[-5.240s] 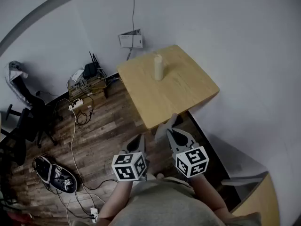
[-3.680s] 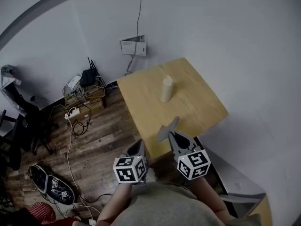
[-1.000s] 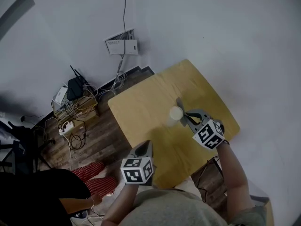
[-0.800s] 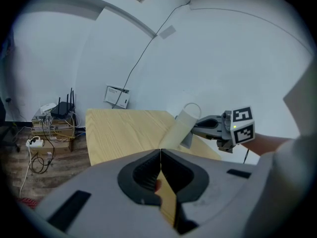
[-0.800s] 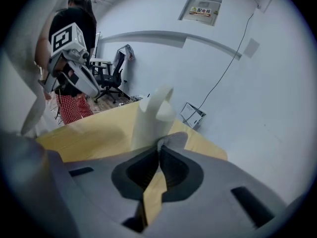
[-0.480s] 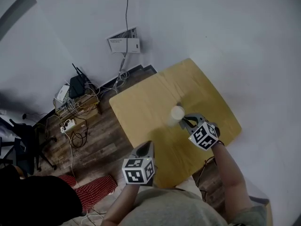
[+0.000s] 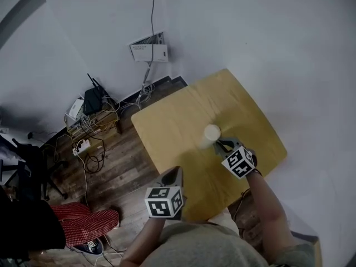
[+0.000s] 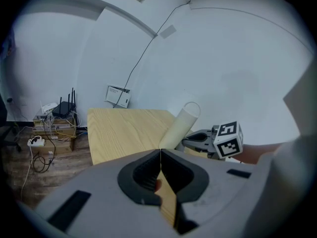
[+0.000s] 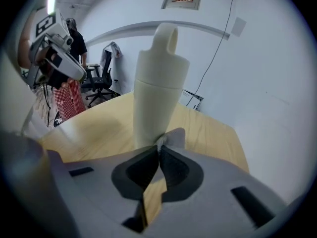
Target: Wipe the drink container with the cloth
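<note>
The bench (image 7: 167, 132) carries the drink container (image 7: 210, 133), upright near its middle. My right gripper (image 7: 221, 144) sits just right of it, fingers (image 9: 185, 175) pinched shut on the cloth (image 9: 174, 136); my left gripper (image 7: 173, 172) hangs at the near edge, fingers (image 8: 141, 175) closed on nothing. I'd press the cloth lightly on its side, since a tall container may tip. Only the right gripper view shows the cloth; the head view doesn't

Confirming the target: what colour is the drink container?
Drink container is plain cream-white, clearest in right gripper view.
</note>
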The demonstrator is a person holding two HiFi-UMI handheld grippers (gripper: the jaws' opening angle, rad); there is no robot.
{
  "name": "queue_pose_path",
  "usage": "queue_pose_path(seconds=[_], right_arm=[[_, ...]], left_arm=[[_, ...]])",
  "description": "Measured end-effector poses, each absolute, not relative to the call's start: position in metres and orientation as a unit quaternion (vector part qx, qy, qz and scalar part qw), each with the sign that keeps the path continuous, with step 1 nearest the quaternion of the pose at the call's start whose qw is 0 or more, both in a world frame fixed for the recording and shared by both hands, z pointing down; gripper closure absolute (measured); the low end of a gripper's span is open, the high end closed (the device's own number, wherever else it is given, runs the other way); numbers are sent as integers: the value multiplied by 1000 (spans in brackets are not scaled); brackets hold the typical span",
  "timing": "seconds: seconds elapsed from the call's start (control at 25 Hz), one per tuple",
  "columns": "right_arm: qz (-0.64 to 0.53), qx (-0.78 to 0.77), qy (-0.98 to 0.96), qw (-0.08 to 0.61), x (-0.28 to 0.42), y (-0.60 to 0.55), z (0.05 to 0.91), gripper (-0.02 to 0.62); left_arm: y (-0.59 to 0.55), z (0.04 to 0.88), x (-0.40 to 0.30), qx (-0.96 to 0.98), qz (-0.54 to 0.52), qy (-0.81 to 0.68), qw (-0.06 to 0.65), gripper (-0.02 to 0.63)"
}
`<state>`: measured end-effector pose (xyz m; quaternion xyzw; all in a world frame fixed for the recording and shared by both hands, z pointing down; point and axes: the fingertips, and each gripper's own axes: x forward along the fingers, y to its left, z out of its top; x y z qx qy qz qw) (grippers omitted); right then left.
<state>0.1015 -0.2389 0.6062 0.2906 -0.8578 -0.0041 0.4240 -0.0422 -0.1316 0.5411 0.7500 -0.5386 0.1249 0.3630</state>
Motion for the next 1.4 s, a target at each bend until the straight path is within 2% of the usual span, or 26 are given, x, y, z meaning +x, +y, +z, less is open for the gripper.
queue_pose_path(seconds=[0.32,0.84,1.16,1.4], right_arm=[[3,379,-838,393,124,-239,581,588],[-14,483,-823,298,135,-203,487,588],[-39,484,-838,247,118,-177,438,588],[-49,461,-852,242,94,-173,438,588]], left_arm=[[-126,536,-46,753,123,-537,359,603],[-118,525,-54,765,112,-530,348,604],[-112,522,-55,771,113,-526,342,604],[-108,522,-57,772,116,-525,339,604]])
